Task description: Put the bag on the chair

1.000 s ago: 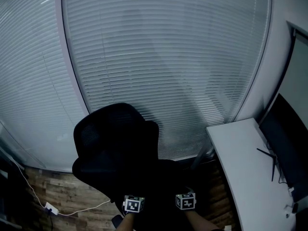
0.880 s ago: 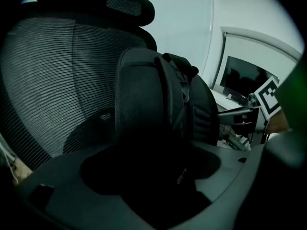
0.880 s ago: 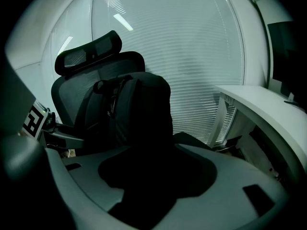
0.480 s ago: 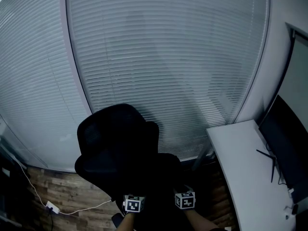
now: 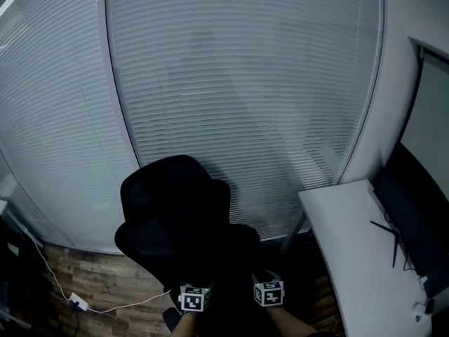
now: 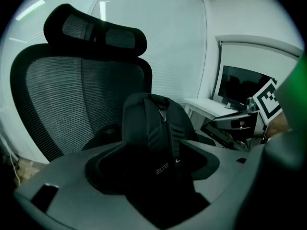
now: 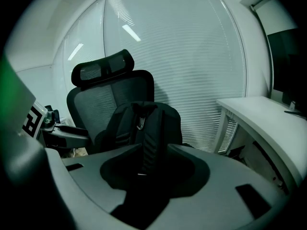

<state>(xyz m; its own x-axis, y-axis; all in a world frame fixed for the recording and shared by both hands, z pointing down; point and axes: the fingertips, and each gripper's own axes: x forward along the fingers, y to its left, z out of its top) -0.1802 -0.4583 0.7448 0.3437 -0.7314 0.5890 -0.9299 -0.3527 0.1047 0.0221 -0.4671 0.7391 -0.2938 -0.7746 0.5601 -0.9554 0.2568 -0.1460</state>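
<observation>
Dim – glow through blinds (image 5: 245,83) – fisheye edges

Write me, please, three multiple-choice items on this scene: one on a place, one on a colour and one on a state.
1. Where is the bag?
A. on the white desk
B. on the chair
C. on the floor

2. What colour is the bag?
A. black
B. red
C. white

3. How does the bag stand?
A. flat on its side
B. upright against the backrest
C. upside down

Answers:
1 B: both gripper views show it right in front of the chair's mesh backrest.
2 A: its body and straps are all black.
3 B: its top is uppermost and its shoulder straps run downward.
</observation>
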